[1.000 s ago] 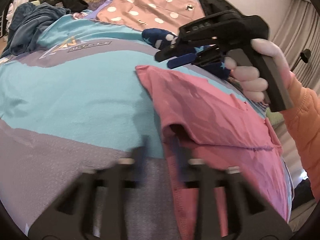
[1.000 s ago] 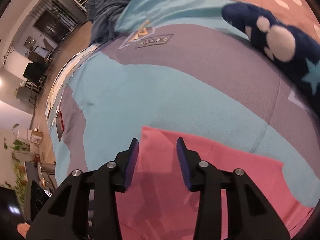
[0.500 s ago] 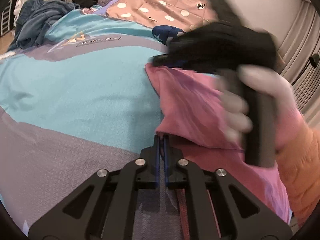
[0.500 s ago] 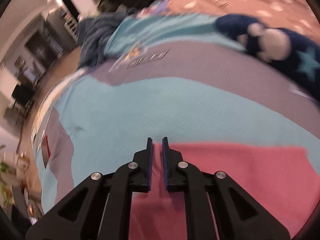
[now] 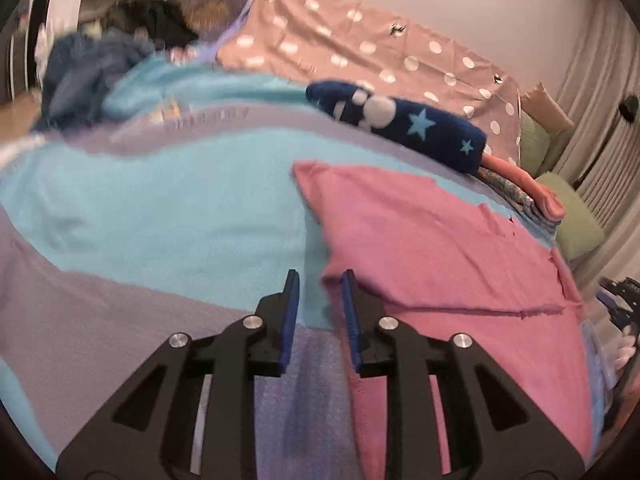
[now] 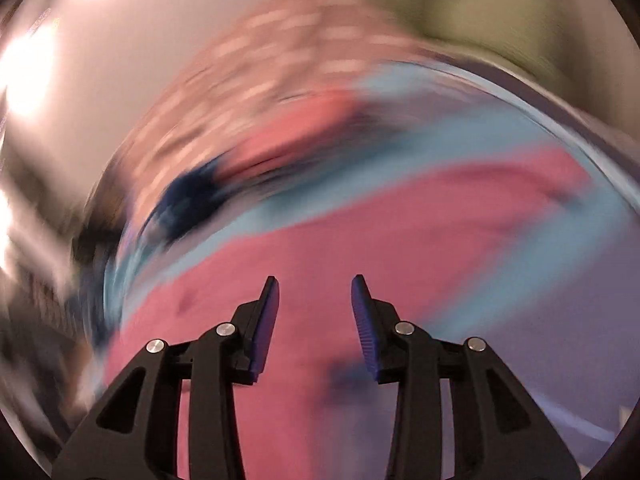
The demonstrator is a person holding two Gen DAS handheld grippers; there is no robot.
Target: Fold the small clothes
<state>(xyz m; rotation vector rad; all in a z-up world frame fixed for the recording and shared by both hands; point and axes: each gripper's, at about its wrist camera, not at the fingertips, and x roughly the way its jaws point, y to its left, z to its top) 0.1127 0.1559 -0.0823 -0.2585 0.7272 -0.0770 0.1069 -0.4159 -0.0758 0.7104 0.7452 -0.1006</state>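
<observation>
A pink garment [image 5: 432, 240] lies folded on the teal and grey bedspread [image 5: 160, 200], its top layer ending in a straight edge across the lower part. My left gripper [image 5: 319, 280] hovers at the garment's left edge; its jaws are opening, with only bedspread showing between them. The right wrist view is smeared by motion. There my right gripper [image 6: 314, 284] hangs over the pink garment [image 6: 360, 232], its jaws opening with nothing between them. Black parts of that gripper show at the left wrist view's far right edge.
A navy roll with stars [image 5: 400, 120] lies behind the garment, with a small stack of folded clothes [image 5: 520, 188] to its right. Behind these lie a pink polka-dot cover [image 5: 360, 52] and green cushions [image 5: 576, 224]. A heap of blue and black clothes [image 5: 80, 76] sits at the far left.
Half a second ago both grippers were shut at the pink garment's edge; now both have let go with jaws apart. The right gripper has swung away to the right, and the left has lifted.
</observation>
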